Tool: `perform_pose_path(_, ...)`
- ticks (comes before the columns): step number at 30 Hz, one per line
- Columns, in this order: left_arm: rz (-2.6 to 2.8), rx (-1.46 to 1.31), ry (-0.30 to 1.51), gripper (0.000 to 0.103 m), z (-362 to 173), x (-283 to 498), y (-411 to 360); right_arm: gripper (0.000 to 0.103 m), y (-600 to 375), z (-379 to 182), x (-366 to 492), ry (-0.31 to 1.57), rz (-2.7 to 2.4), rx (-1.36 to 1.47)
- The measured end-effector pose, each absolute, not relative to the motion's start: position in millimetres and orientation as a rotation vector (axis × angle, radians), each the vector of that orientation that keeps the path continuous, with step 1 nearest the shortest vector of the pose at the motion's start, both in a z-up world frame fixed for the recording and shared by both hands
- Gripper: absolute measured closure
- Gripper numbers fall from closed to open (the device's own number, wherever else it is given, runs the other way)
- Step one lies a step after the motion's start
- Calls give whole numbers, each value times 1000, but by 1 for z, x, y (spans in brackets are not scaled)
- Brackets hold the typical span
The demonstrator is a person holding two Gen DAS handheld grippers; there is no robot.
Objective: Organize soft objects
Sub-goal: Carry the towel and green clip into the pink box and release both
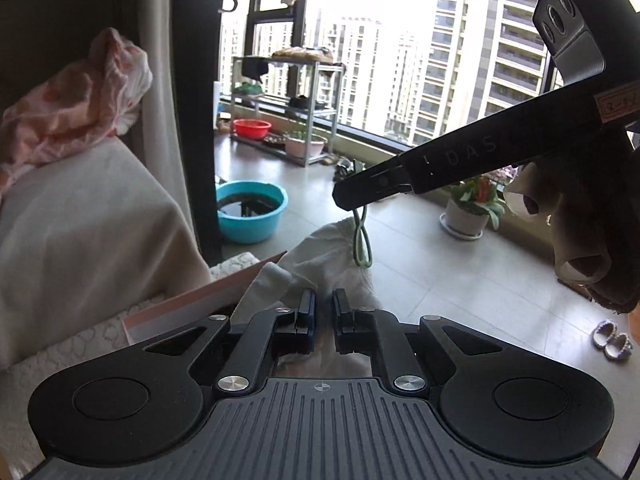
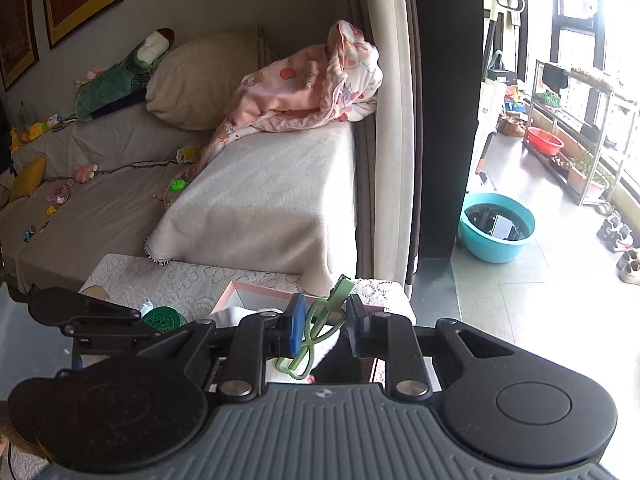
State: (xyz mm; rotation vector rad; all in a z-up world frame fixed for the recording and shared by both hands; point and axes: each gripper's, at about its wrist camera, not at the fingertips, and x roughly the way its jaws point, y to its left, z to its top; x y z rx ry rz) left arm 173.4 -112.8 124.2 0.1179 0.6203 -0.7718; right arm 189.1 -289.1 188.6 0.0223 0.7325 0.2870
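Sofa (image 2: 120,200): long and beige, scattered with small toys, with a tan pillow (image 2: 200,80) and a green plush (image 2: 116,84) against its back.
Cream throw (image 2: 272,196): draped over the sofa's near end, down to the surface below.
Pink blanket (image 2: 304,92): bunched on top of the cream throw, against the curtain.
Balcony floor (image 1: 460,280): grey tiles past the dark door frame, with a metal rack (image 1: 288,104) by the window.
Blue basin (image 1: 250,212): on the tiles just beyond the door frame, dark water inside.
Red basin (image 1: 252,128): near the foot of the rack.
Surface (image 2: 180,280): low, under a white lace cover, just in front of the sofa.
Pink box (image 2: 256,294): open, on the lace cover, partly hidden by the claws.
White cloth (image 1: 332,256): soft and crumpled, held up over the box edge, running between the left claw's pads.
Left claw (image 1: 324,304): nearly closed, pinching the white cloth.
Right claw (image 2: 326,316): narrowly parted, holding a green loop.
Green loop (image 2: 316,332): thin cord, clamped against the blue pad and hanging beside the white cloth.
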Motion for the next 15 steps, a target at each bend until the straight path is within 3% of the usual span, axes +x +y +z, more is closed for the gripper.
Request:
perform_pose_path(6,-669,213,805,89,66,216,-133,81,-290,164,209,781,302,40)
perform_pose_path(15,-652,177,781,85,46,220,-105,81,-262,78,250,1003,368,91)
